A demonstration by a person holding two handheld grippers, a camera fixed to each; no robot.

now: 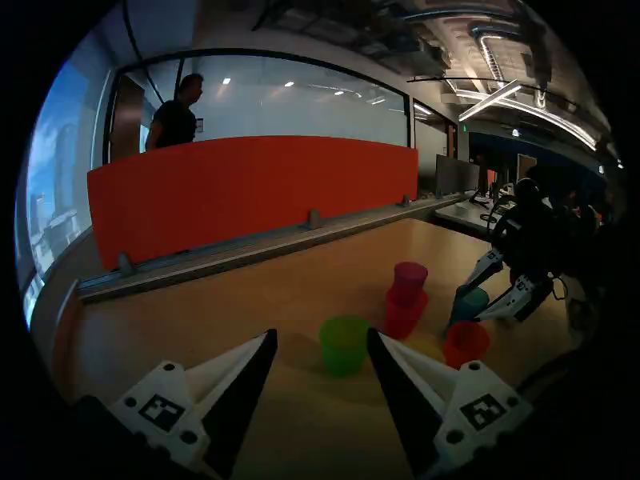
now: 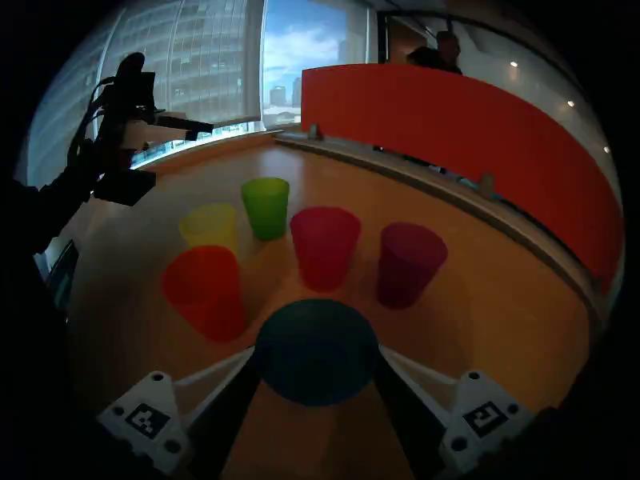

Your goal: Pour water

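Observation:
Five plastic cups stand on the wooden table (image 2: 496, 320): orange (image 2: 204, 292), yellow (image 2: 210, 226), green (image 2: 266, 206), red (image 2: 324, 246) and magenta (image 2: 410, 262). My right gripper (image 2: 318, 356) is shut on a teal cup (image 2: 318, 376), held tilted just in front of the row. In the left gripper view that gripper (image 1: 472, 308) holds the teal cup (image 1: 470, 298) above the orange cup (image 1: 466, 342). My left gripper (image 1: 322, 334) is open and holds nothing. The green cup (image 1: 344, 344) stands ahead of its fingers, apart from them. Whether any cup holds water cannot be told.
A red divider panel (image 1: 248, 188) runs along the table's far edge, with a person (image 1: 176, 112) standing behind it. Windows (image 2: 184, 56) line one side. The hand holding the left gripper (image 2: 172, 124) hovers over the table's window end. More desks (image 1: 472, 200) lie beyond.

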